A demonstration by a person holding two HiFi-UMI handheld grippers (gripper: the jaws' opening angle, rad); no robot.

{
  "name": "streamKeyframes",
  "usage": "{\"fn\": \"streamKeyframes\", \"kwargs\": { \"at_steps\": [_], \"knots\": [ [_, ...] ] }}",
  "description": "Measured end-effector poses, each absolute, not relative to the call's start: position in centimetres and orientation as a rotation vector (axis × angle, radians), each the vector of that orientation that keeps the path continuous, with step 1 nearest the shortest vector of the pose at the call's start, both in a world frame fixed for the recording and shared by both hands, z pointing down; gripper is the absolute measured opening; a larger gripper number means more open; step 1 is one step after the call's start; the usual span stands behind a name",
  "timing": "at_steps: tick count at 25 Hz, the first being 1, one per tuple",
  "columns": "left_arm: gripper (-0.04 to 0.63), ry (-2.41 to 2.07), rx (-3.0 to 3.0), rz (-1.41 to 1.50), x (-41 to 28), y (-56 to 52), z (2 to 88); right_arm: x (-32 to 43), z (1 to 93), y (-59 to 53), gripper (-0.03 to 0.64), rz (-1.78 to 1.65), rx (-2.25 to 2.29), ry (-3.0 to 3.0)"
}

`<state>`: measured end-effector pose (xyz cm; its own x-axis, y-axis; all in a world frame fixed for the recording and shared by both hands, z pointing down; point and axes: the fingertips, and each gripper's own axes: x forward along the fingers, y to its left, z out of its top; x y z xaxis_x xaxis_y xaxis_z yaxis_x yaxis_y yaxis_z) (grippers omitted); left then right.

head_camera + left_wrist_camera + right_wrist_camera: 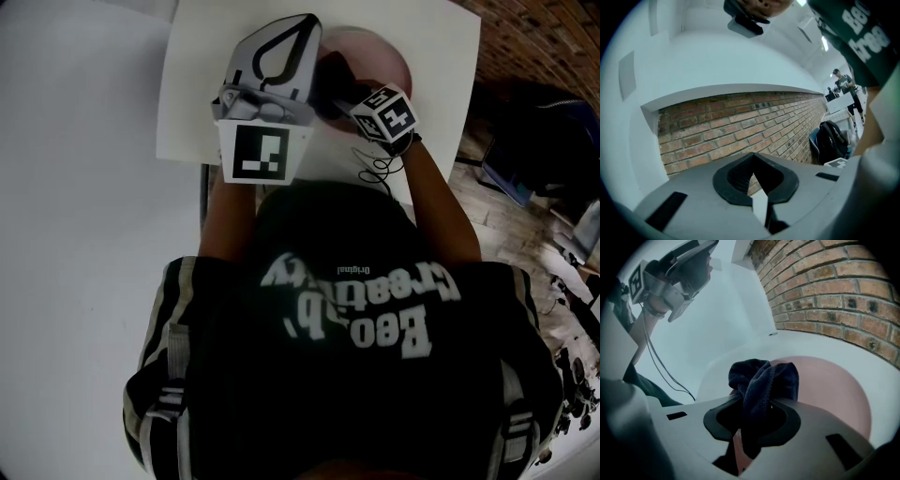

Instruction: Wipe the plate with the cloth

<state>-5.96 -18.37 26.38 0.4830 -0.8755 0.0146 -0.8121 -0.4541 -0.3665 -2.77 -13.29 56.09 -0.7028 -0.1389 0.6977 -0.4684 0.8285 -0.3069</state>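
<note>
A pink plate (pixel 834 390) lies on the white table (pixel 431 47); in the head view only its far rim (pixel 389 52) shows past the grippers. My right gripper (pixel 757 401) is shut on a bunched dark cloth (pixel 761 378), holding it just over the plate's near-left part. The cloth (pixel 333 80) sits beside the right gripper's marker cube (pixel 386 111). My left gripper (pixel 302 23) is lifted off the table and tilted up at the wall. Its jaws meet at the tip (pixel 753 176) with nothing between them. It also appears high in the right gripper view (pixel 686 268).
A brick wall (pixel 740 126) runs behind the table. A dark backpack (pixel 832 140) stands on the floor to the right, beside blue items (pixel 511 183). A thin cable (pixel 375 169) hangs by the right wrist. A grey panel (pixel 75 187) lies left of the table.
</note>
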Motion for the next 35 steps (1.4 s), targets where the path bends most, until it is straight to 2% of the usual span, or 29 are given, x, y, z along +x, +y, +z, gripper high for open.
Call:
{"fn": "streamKeyframes", "kwargs": {
  "at_steps": [6, 24, 35],
  "knots": [
    [-0.002, 1.409, -2.429, -0.271, -4.4, -18.5, 26.3, -1.2, 56.4, -11.7, 0.069, 0.502, 0.37, -2.269],
    [-0.002, 1.351, -2.441, -0.237, 0.7, -18.6, 25.5, 5.8, 55.8, -10.7, 0.069, 0.429, 0.421, -2.207],
    [-0.002, 1.396, -2.432, -0.264, 0.6, -18.9, 26.2, 9.7, 56.1, -14.1, 0.071, 0.375, 0.566, -2.15]
  ]
}}
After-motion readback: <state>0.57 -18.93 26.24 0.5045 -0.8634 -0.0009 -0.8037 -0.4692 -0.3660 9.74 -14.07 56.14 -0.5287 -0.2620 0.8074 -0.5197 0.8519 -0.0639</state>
